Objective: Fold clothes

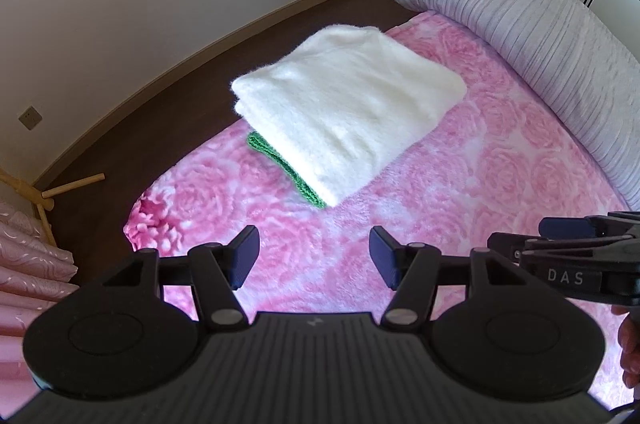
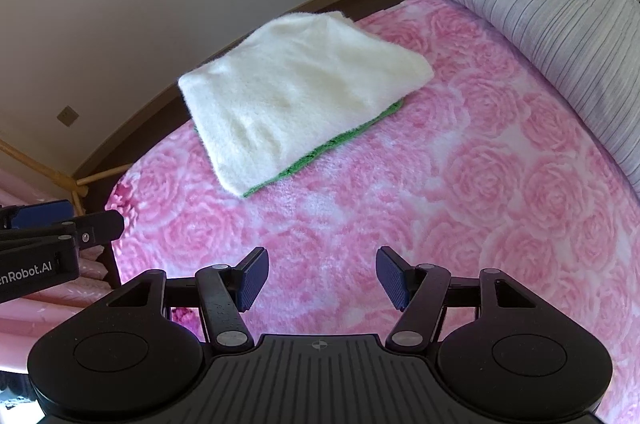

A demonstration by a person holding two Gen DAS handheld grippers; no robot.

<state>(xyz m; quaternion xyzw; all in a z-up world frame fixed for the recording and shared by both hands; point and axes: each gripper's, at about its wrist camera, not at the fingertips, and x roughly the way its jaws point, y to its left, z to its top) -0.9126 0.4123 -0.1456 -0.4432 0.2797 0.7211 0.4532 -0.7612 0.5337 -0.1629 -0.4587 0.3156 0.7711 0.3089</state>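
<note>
A folded fluffy white garment lies near the far left edge of the bed. Under it sits a green knitted piece, only its edge showing. My left gripper hovers open above the pink blanket, nearer than the stack, with nothing between its fingers. My right gripper is open too, above the blanket and short of the stack. In the left wrist view the right gripper pokes in from the right edge; the left gripper shows at the left of the right wrist view.
A grey ribbed pillow roll runs along the bed's right side. Dark floor and a cream wall lie beyond the left edge. A wooden stand and pink fabric are at the lower left.
</note>
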